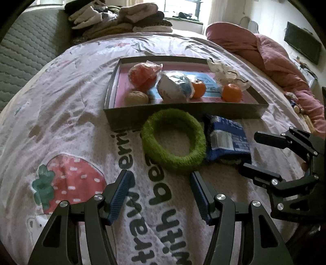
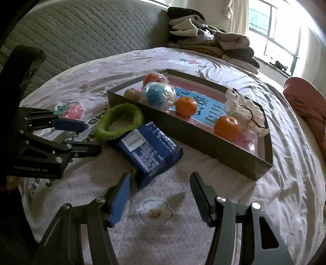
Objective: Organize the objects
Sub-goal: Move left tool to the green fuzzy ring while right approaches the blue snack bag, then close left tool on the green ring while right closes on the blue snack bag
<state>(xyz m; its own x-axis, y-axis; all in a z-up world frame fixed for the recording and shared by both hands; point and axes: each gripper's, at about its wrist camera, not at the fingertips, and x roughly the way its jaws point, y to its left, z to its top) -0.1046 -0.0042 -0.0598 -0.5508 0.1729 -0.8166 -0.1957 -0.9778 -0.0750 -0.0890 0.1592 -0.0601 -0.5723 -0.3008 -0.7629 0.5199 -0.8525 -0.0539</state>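
Observation:
A shallow box (image 1: 183, 111) (image 2: 203, 142) with a pink floor sits on the bed. It holds two loose oranges (image 1: 231, 93) (image 2: 226, 127), a bagged orange (image 1: 142, 76), a bagged blue-and-white ball (image 1: 175, 88) (image 2: 160, 95), a walnut (image 1: 136, 98) and a white cloth (image 1: 226, 71) (image 2: 244, 109). In front of the box lie a green fuzzy ring (image 1: 174, 139) (image 2: 119, 123) and a blue snack packet (image 1: 227, 139) (image 2: 149, 151). My left gripper (image 1: 161, 177) is open just short of the ring, nothing between its fingers. My right gripper (image 2: 160, 179) is open, its left finger beside the packet's near end.
The bedspread (image 1: 71, 122) carries a strawberry print and lettering. Folded clothes (image 1: 118, 18) (image 2: 214, 42) are piled at the far end by a window. A pink duvet (image 1: 275, 53) is bunched on the right. A grey quilted headboard (image 2: 81, 36) rises on the left.

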